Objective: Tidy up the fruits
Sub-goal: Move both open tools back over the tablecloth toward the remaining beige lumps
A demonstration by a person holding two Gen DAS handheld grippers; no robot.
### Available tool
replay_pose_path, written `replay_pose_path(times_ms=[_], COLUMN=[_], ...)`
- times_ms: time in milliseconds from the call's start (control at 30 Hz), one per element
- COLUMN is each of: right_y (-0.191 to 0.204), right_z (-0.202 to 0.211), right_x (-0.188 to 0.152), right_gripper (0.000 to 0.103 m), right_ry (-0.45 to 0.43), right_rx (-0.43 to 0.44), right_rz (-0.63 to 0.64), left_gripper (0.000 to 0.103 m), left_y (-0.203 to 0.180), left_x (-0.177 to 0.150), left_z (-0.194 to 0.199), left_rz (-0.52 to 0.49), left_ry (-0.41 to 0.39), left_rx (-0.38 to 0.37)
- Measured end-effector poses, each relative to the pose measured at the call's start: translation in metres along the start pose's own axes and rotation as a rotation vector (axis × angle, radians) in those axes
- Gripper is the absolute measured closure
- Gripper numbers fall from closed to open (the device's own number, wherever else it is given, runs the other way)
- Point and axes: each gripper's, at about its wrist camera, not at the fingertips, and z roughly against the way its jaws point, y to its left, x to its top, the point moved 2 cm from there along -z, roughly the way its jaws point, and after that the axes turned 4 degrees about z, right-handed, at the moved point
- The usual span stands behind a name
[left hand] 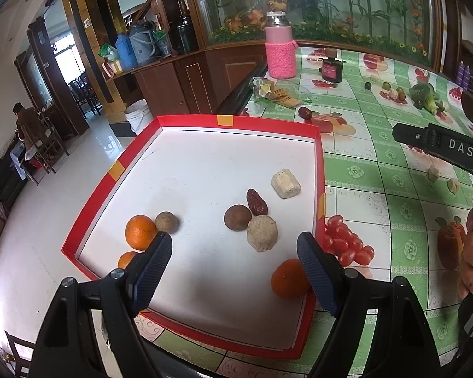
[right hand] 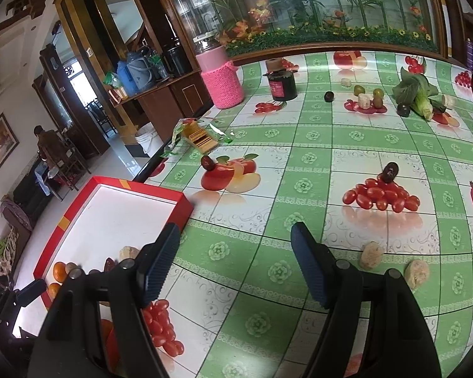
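My left gripper [left hand: 235, 271] hangs over the red-walled tray [left hand: 321, 170], its ribbed dark-blue fingers [left hand: 151, 272] spread wide and holding nothing. On the tray's smooth white floor lie a glossy orange [left hand: 140, 231] at 9 o'clock, touching a dull brown ball [left hand: 166, 221]; a second orange [left hand: 126, 259] sits just below it, partly hidden by my finger. Near the centre a smooth brown round fruit [left hand: 237, 217], a wrinkled red date [left hand: 257, 202] and a rough, pale, grainy lump [left hand: 262, 233] cluster together, touching. A crumbly cream block [left hand: 285, 184] rests at 2 o'clock, and a third orange [left hand: 289, 278] sits at 5 o'clock beside my right-hand finger.

My right gripper [right hand: 233, 264] hovers above the glossy green-and-white checked surface [right hand: 299, 157], fingers likewise apart and empty. Two pale, porous chunks [right hand: 371, 255] lie at 3 o'clock; the second [right hand: 417, 273] is just beyond the first. A dark, shiny date [right hand: 389, 171] rests at 1 o'clock, another date [right hand: 207, 163] at 11 o'clock. A pink knitted bottle sleeve [right hand: 224, 86] stands far back.
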Motion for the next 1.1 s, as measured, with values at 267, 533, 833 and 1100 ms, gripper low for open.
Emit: replay_pose_path(times_ms=[267,533,833,1100], right_y=[-0.031,-0.097,-0.159,-0.141], right_z=[0.019,0.067,0.099,0.089], right_x=[-0.003,-0.017,-0.045,-0.055], right_gripper=[0.029,0.029,0.027,0.027], right_ry=[-0.026,-0.088,-0.029,0.013], right_rx=[-0.042,-0.09,-0.126,-0.114], right_rz=[-0.037,-0.1,-0.075,0.032], left_gripper=[0.021,0.021,0.021,0.021], left_y=[-0.015,-0.038,-0.084,-0.124], left_x=[-0.005,0.0,0.012,0.012], left_z=[0.005,0.013,0.009,0.006], left_rz=[-0.032,-0.074,-0.154,-0.228], left_ry=[0.001,-0.02,-0.018,-0.023], left_rx=[-0.027,-0.095,-0.175,-0.237])
